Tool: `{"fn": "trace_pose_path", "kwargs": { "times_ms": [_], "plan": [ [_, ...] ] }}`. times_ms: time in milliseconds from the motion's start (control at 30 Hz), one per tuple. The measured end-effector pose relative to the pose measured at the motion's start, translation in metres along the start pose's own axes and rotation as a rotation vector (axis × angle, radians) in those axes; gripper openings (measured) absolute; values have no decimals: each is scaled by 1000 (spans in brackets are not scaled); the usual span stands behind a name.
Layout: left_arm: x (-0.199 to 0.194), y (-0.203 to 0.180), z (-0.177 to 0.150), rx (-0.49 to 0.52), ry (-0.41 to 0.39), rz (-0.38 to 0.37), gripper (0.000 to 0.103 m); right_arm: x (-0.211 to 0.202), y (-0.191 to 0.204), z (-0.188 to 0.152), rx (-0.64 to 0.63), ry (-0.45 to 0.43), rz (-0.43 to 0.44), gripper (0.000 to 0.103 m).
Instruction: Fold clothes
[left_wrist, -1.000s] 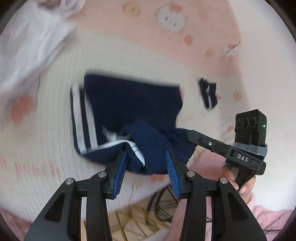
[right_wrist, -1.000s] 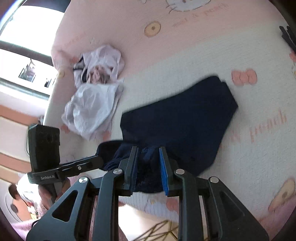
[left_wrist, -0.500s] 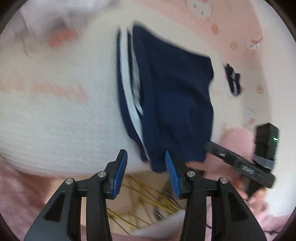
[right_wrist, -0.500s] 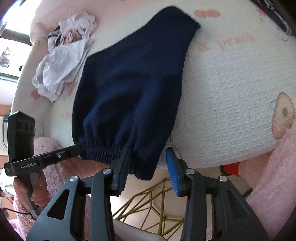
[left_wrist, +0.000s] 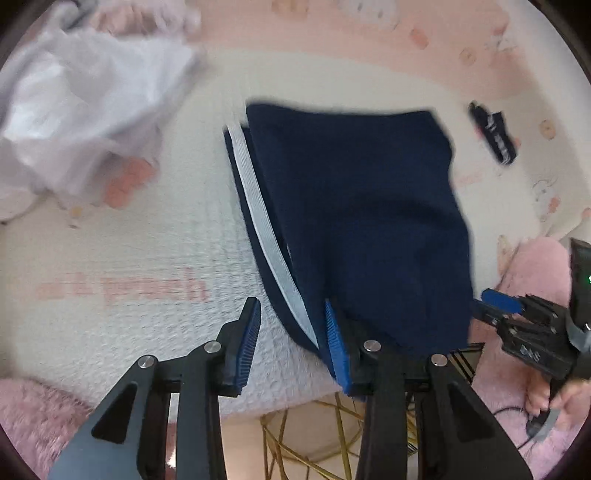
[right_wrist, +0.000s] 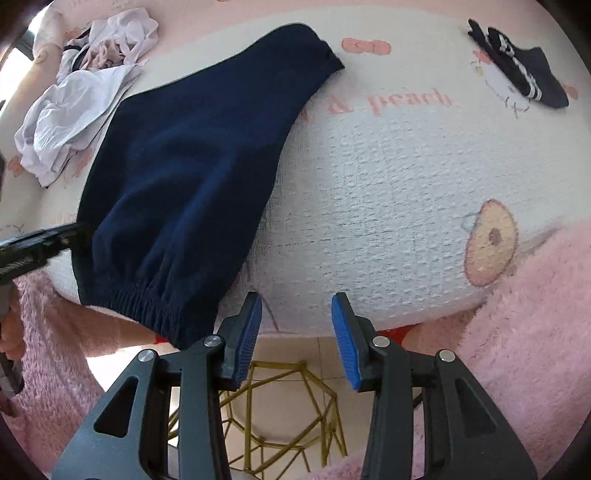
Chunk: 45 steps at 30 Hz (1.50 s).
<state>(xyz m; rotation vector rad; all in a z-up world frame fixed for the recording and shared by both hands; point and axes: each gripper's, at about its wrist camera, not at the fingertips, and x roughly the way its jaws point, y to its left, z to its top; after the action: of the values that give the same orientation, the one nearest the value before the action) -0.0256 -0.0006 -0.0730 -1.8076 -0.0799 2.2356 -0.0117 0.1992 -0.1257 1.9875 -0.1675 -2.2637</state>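
Observation:
Navy shorts (left_wrist: 362, 221) with a white side stripe (left_wrist: 258, 206) lie flat on the white and pink printed cover (left_wrist: 147, 258). Their elastic waistband (right_wrist: 147, 295) hangs over the front edge. In the left wrist view my left gripper (left_wrist: 291, 321) is open at the shorts' near striped corner, which lies against the right finger's pad. My right gripper (right_wrist: 295, 321) is open too, holding nothing, over bare cover just right of the waistband. Each gripper shows in the other's view: the right gripper (left_wrist: 498, 301) and the left gripper (right_wrist: 44, 240).
Crumpled white clothes (right_wrist: 74, 107) lie at the back left of the cover. A dark striped sock (right_wrist: 524, 77) sits at the back right. A gold wire frame (right_wrist: 280, 398) stands on the floor below the front edge. Pink fluffy sleeves (right_wrist: 517, 332) flank the grippers.
Both grippers have let go of the shorts, which went from bunched to spread flat. The right gripper opened and moved right, off the waistband. The left gripper drew back to the striped corner.

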Motion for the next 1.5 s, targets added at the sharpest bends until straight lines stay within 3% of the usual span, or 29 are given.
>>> {"fn": "trace_pose_path", "kwargs": {
  "times_ms": [33,67,133,300,400,567,633,733,833,900,933,1000,1133,1233,1333,1467,1500],
  "plan": [
    [-8,-1,-4,11,-14,7,39,1,2,-1,-16,10,2,41],
    [-10,0,-10,13,26,10,42,3,4,-2,-31,21,4,42],
    [-5,7,-19,-48,115,-71,42,5,8,-3,-62,42,8,43],
    [11,7,-37,-48,159,-102,42,10,22,-8,-143,78,27,42],
    [27,2,-38,-62,182,-177,42,13,28,-10,-166,80,59,44],
    [29,-7,-31,-61,132,-331,42,9,14,-9,-101,54,195,44],
    [25,-9,-33,-64,123,-344,42,0,12,-9,-90,17,267,43],
    [20,-6,-33,-99,105,-369,42,-2,16,-13,-115,13,271,44],
    [-10,10,-29,-37,14,-242,43,-10,21,-21,-145,-5,197,44],
    [-33,7,-20,57,-55,-159,46,-31,21,-25,-183,-86,141,48],
    [-36,7,-17,82,-56,-150,53,-38,22,-26,-200,-118,105,54],
    [-29,7,-2,80,-18,-165,56,-42,28,-25,-229,-158,7,64],
    [-23,15,3,123,37,-35,56,-48,58,-25,-328,-224,-208,62],
    [-22,17,5,170,33,23,56,-59,86,-26,-544,-304,-395,62],
    [-29,5,12,347,1,91,56,-68,84,-28,-786,-342,-455,62],
    [-38,-8,22,685,-57,112,56,-81,60,-41,-1091,-383,-380,64],
    [-37,-8,22,720,-47,80,56,-74,58,-43,-1131,-370,-370,64]
  ]
}}
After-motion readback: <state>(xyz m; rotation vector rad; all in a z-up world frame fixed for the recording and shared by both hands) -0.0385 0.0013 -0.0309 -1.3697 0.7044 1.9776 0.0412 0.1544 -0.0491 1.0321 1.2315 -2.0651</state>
